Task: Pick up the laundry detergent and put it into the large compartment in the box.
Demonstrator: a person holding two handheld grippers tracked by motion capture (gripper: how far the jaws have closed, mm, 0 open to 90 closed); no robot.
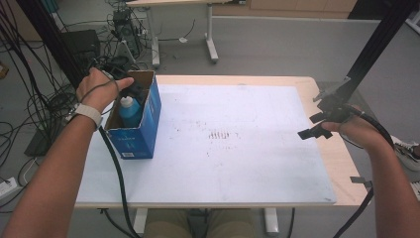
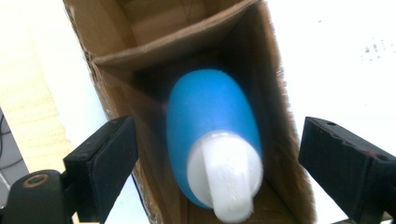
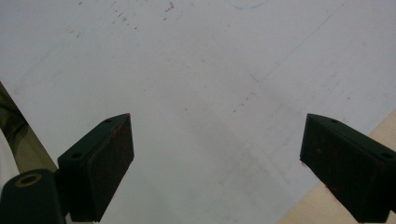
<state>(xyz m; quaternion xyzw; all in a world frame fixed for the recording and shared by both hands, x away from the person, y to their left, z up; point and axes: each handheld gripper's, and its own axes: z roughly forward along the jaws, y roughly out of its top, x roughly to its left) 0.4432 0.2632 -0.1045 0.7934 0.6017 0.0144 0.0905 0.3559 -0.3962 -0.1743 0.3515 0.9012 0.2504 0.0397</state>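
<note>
We see the blue bottle (image 2: 212, 135) standing white cap up inside the open blue carton (image 1: 148, 119) at the table's (image 1: 317, 87) left edge. Our left gripper (image 2: 217, 158) hovers over it, jaws spread wide — our right gripper (image 3: 217, 163) hangs equally agape above the white mat (image 3: 210, 70).

a grey floor (image 1: 277, 44) runs behind the light wooden counter (image 1: 341, 163), which wears a white sheet (image 1: 223, 148) smudged with small dark marks. black cables (image 1: 29, 99) tangle on the floor at the left. farther back stands another table with white legs (image 1: 212, 34). a black post (image 1: 381, 34) rises at the right.
</note>
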